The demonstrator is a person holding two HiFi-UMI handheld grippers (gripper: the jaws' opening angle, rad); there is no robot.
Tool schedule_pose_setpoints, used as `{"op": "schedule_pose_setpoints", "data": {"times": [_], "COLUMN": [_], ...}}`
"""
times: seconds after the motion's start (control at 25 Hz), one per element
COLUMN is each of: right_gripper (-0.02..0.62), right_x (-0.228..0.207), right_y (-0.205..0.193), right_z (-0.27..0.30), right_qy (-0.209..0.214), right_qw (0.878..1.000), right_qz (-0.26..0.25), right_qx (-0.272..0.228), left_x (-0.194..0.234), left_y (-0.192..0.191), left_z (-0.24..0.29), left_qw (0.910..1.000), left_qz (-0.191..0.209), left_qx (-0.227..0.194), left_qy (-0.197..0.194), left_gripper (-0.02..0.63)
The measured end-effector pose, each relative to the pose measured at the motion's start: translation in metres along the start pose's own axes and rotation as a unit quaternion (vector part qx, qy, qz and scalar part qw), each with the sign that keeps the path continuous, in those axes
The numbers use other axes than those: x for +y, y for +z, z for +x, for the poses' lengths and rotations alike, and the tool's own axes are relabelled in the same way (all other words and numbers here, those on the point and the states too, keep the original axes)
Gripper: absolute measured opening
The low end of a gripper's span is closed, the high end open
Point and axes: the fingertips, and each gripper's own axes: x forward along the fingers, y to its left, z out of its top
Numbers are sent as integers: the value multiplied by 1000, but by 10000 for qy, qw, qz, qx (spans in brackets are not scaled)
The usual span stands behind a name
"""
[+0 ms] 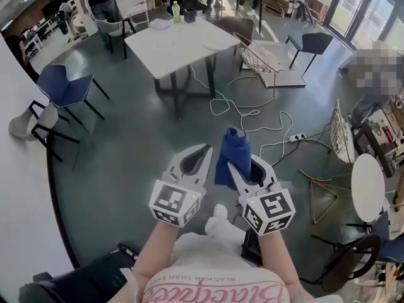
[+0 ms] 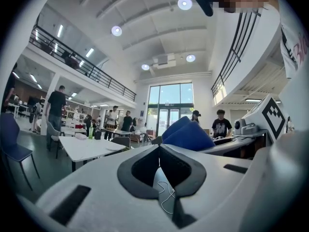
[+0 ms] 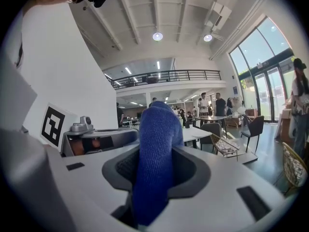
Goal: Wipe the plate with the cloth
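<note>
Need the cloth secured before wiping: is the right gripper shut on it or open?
Shut on it: the blue cloth stands bunched between the right gripper's jaws, pinched on both sides.

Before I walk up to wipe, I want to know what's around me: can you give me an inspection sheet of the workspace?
Surface: white table ahead across the grey floor, not yet reached.
Job's things: plate on the table's right side; blue cloth in the right gripper.
Clutter: green bottle at the table's far end.
Grippers: left gripper shut, empty; right gripper shut on the blue cloth.
Cables: white cable loops over the floor to a power strip, just right of the way to the table.
Surroundings: blue chair left, dark chair right, round white table near right, people in the background.
</note>
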Motion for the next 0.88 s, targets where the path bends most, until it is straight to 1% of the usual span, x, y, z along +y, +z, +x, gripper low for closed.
{"op": "schedule_pose_setpoints", "data": {"times": [0.28,0.52,0.68,0.88], "right_gripper": [132,132,132,132], "right_x": [-55,-95,-117,-131], "right_y": [14,15,13,14], "right_z": [42,64,76,88], "right_qy": [208,400,397,408], "right_qw": [9997,9988,9987,9987], "right_qz": [-101,-203,-217,-206], "right_qx": [72,174,222,227], "left_x": [20,31,37,43], "left_y": [3,0,-5,-7], "left_z": [66,116,138,153], "left_qw": [9999,9996,9994,9992], "left_qz": [-72,-133,-202,-280], "left_qx": [28,-17,-8,-3], "left_qy": [93,231,270,278], "left_gripper": [5,5,5,5]}}
